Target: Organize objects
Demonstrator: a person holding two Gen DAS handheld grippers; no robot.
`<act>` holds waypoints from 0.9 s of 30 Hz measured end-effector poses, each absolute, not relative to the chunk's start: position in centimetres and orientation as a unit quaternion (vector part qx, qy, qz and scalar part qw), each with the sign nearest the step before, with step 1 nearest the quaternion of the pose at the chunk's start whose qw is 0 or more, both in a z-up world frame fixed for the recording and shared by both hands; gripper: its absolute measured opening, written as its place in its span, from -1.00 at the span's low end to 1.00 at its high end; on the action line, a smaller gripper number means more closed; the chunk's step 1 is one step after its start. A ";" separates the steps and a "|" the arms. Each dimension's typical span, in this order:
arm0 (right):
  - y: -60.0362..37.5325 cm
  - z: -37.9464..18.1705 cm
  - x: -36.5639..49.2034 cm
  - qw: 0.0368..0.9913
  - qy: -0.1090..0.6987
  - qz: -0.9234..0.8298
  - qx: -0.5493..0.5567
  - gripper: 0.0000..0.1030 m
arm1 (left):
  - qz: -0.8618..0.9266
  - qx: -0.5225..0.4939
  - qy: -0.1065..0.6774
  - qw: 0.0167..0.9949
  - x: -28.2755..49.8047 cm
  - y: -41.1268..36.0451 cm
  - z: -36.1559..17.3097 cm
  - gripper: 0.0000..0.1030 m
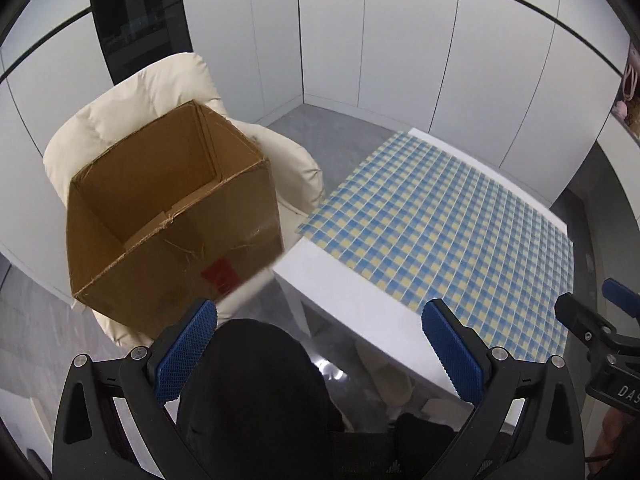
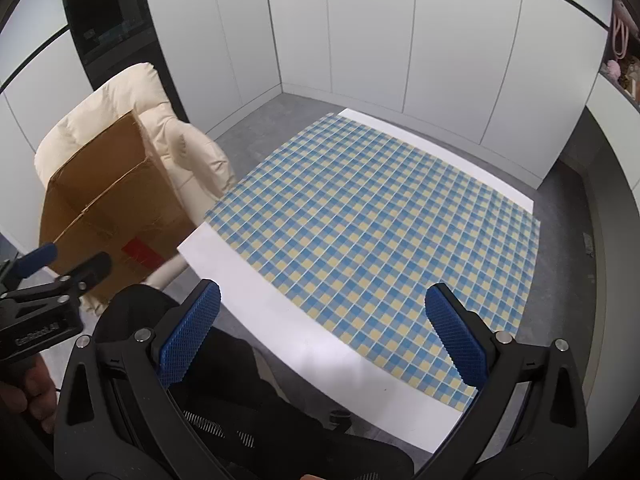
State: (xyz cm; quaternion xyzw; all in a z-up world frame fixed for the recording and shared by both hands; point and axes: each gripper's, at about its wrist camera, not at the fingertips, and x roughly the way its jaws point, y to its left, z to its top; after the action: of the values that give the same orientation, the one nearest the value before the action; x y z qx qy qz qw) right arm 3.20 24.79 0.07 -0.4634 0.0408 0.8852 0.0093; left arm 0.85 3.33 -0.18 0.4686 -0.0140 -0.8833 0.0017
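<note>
An open brown cardboard box (image 1: 168, 208) rests on a cream padded armchair (image 1: 120, 120) left of the table; what I can see of its inside holds nothing. The same box (image 2: 108, 216) shows at the left in the right wrist view. My left gripper (image 1: 320, 352) hangs open above a person's black-clad knee, nothing between its blue pads. My right gripper (image 2: 324, 336) is open too, over the near edge of the white table (image 2: 248, 296), which carries a blue-and-yellow checked cloth (image 2: 380, 232). No loose object lies on the cloth.
White cabinet panels (image 2: 360, 40) wall in the room behind the table. A dark glass unit (image 1: 136, 16) stands behind the armchair. A shelf with pink items (image 2: 620, 64) sits at the far right. Grey floor (image 1: 320, 120) runs between chair and table. The other gripper (image 1: 600, 336) shows at the right edge.
</note>
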 end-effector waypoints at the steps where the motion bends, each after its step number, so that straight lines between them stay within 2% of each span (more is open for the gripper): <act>1: 24.7 0.1 3.1 0.009 0.041 0.885 -0.464 1.00 | -0.883 0.469 -0.015 0.002 0.9 3.4 -0.2 0.99; 27: 24.4 -0.5 2.8 0.008 0.027 0.881 -0.473 1.00 | -0.890 0.455 -0.030 -0.016 1.5 4.4 0.0 0.99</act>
State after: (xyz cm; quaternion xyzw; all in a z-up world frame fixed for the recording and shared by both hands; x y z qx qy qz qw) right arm 2.83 24.42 -0.49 -0.4730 0.0268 0.8806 0.0083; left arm 1.55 4.43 -0.05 0.4554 -0.0303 -0.8896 -0.0163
